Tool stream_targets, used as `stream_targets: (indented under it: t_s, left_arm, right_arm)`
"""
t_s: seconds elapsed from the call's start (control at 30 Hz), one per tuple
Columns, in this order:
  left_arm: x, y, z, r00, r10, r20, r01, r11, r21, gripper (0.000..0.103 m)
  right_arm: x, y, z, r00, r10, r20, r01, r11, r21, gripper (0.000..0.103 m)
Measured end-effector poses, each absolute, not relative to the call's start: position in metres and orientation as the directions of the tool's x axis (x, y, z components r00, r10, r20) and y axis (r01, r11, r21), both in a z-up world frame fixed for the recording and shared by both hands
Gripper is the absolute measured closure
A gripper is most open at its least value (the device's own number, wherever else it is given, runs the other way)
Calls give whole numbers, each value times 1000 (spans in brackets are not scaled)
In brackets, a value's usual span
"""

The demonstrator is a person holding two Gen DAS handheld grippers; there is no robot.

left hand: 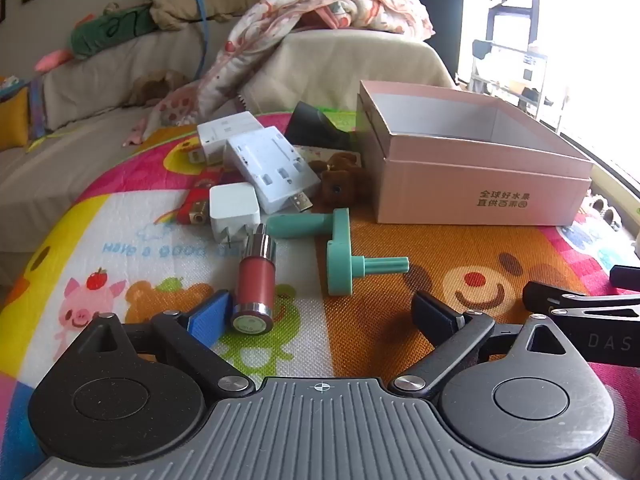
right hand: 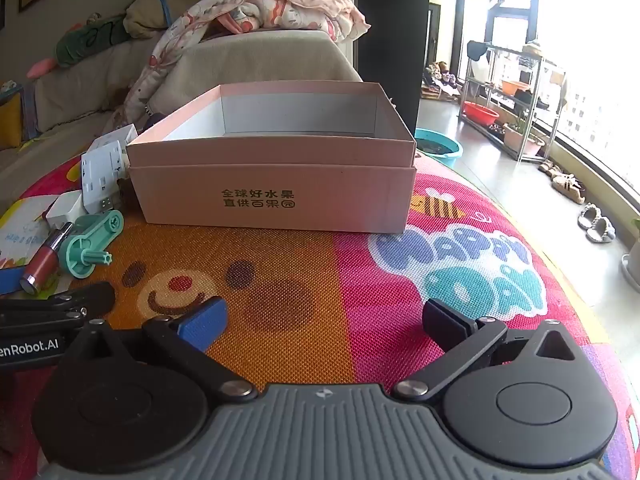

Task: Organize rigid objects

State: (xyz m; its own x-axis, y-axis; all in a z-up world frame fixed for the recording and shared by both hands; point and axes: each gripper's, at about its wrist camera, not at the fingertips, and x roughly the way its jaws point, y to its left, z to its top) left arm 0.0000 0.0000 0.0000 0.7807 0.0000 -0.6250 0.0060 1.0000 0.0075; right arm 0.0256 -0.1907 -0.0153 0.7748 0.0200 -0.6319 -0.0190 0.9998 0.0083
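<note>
An open pink cardboard box (left hand: 472, 168) (right hand: 276, 184) stands on a colourful play mat (left hand: 392, 248); what shows of its inside is bare. Left of it lie a teal crank handle (left hand: 340, 252) (right hand: 92, 248), a red and silver lipstick tube (left hand: 256, 284) (right hand: 44, 260), a white charger cube (left hand: 234, 208), two white power adapters (left hand: 272, 164), a red item (left hand: 196, 204), a brown plush bear (left hand: 340, 184) and a black object (left hand: 316, 126). My left gripper (left hand: 320, 312) is open just short of the lipstick. My right gripper (right hand: 324, 320) is open over bare mat before the box.
A covered sofa (left hand: 120, 80) with a patterned blanket (left hand: 320, 4) and plush toys runs behind the mat. To the right are a floor, a teal basin (right hand: 440, 146), a rack with pots (right hand: 516, 108) and slippers (right hand: 596, 222) by a window.
</note>
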Motion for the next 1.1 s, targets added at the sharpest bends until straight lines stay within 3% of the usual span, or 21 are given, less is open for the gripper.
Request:
stream_targets:
  t_s: [1.1]
  left_arm:
    - [0,0,0,782,-3,-623,6,1000,2,4]
  right_arm:
    - [25,-191,-15,777,23,-629,-20,1000,12,0]
